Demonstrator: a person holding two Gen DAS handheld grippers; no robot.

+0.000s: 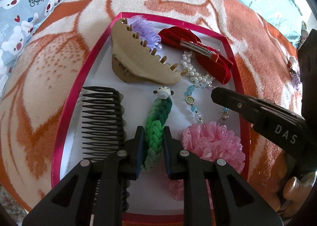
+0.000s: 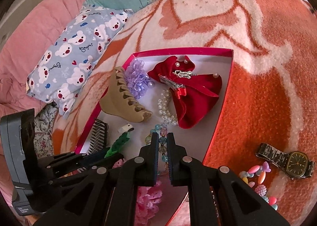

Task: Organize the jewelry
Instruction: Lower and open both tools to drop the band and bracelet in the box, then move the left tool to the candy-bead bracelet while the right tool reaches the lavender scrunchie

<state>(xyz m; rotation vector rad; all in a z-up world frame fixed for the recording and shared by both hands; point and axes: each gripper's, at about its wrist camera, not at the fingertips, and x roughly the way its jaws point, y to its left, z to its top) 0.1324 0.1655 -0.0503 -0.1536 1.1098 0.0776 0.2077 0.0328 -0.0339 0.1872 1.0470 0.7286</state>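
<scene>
Jaws of left gripper (image 1: 153, 137) flank the green braid (image 1: 157, 127).

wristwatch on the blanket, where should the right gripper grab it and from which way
Probably at the case of the wristwatch, coming from above with one finger on each long edge. It lies flat, face up, outside the box, strap running off both ends, and the case looks like the stiffest part. The right gripper now straddles the bead bracelet.
</scene>
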